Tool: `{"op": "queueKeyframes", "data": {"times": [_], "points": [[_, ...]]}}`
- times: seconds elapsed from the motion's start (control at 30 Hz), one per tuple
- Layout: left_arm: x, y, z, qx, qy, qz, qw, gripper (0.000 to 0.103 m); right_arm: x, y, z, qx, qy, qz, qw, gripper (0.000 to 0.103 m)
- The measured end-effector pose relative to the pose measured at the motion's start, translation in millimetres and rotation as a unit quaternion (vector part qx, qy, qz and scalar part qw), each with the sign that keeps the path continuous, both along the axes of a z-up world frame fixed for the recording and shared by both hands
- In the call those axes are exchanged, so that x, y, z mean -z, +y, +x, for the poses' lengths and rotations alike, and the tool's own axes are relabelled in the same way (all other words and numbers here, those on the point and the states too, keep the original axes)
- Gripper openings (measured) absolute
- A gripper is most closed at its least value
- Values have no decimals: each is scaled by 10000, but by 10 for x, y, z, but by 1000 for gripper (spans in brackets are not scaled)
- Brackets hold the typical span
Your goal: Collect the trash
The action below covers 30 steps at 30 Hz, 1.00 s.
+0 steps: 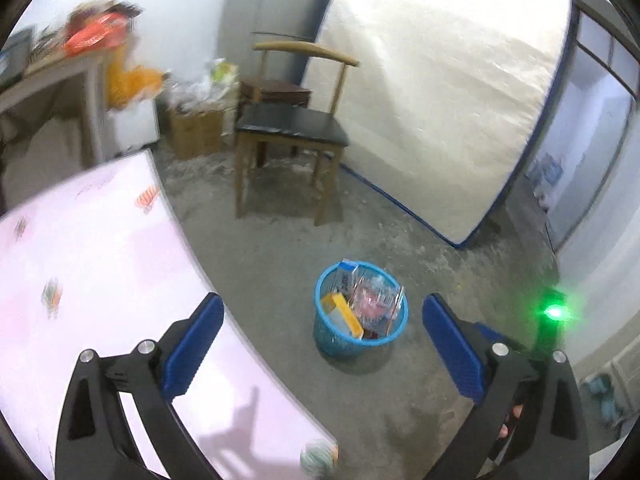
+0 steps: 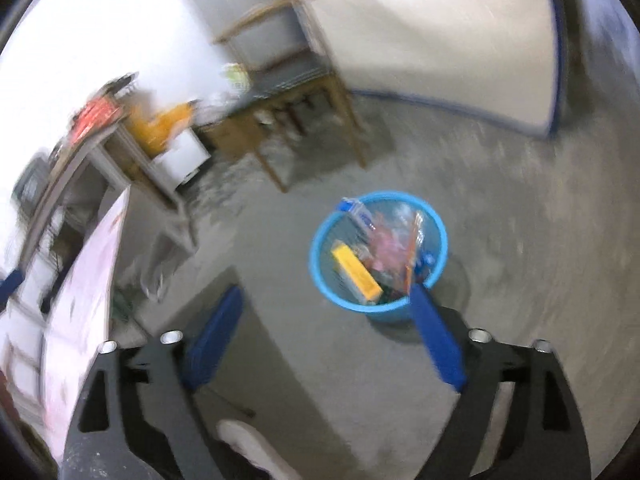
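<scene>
Trash (image 2: 372, 248) fills blue bin (image 1: 362, 344) at my twelve; left gripper (image 1: 322, 344) and right gripper (image 2: 332, 332) both gape empty. I'd call collection nearly done.

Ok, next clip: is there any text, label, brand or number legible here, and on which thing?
None can be read.
Blue-and-white box in the blue basket: print too blurred.
Yellow box: no legible print.
Red-orange packet on the table: markings smeared by motion.
</scene>
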<state>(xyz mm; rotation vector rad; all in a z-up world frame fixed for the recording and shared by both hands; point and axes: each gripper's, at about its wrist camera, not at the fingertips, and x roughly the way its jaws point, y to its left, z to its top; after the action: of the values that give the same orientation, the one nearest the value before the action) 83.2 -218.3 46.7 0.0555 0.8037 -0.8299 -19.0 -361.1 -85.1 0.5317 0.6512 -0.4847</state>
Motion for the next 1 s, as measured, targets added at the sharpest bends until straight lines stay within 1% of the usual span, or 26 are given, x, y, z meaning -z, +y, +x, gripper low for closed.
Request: {"op": "queueKeyframes", "data": {"times": [0.03, 0.1, 0.17, 0.23, 0.27, 0.33, 0.43, 0.5, 0.57, 0.63, 0.7, 0.83, 1.0], "points": [[30, 104, -50, -122, 139, -50, 9998, 97, -144, 251, -39, -174, -15, -388, 9991, 96], [76, 327, -150, -377, 441, -142, 9982, 97, -291, 557, -80, -424, -25, -849, 9955, 96], [81, 504, -262, -619, 425, -211, 9970, 97, -455, 887, -66, -677, 105, -1419, 9875, 96], [57, 619, -393, -807, 156, -83, 9966, 97, -564, 1105, -52, -805, 142, -1699, 9821, 96], [41, 663, -465, -966, -28, 90, 9953, 97, -603, 1180, -61, -825, 123, -1762, 9808, 96], [29, 749, -601, -1245, -281, 314, 9913, 97, -659, 1341, -82, -848, 101, -1811, 9797, 96], [70, 853, -777, -1451, -407, 398, 9878, 97, -682, 1519, -121, -890, 122, -1957, 9765, 96], [121, 903, -864, -1611, -468, 489, 9846, 97, -679, 1655, -155, -874, 167, -2267, 9699, 96], [205, 947, -926, -1745, -314, 569, 9825, 97, -655, 1732, -187, -867, 133, -2470, 9650, 96], [287, 957, -915, -1928, -69, 797, 9780, 97, -647, 1828, -205, -869, 251, -2598, 9614, 96], [328, 973, -930, -2030, -22, 958, 9745, 97, -643, 1868, -190, -918, 387, -2580, 9610, 96], [320, 979, -961, -2138, -17, 997, 9718, 97, -596, 1835, -177, -793, 632, -2223, 9697, 96], [337, 961, -956, -2202, 18, 1135, 9688, 97, -550, 1837, -126, -763, 860, -2254, 9675, 96]]}}
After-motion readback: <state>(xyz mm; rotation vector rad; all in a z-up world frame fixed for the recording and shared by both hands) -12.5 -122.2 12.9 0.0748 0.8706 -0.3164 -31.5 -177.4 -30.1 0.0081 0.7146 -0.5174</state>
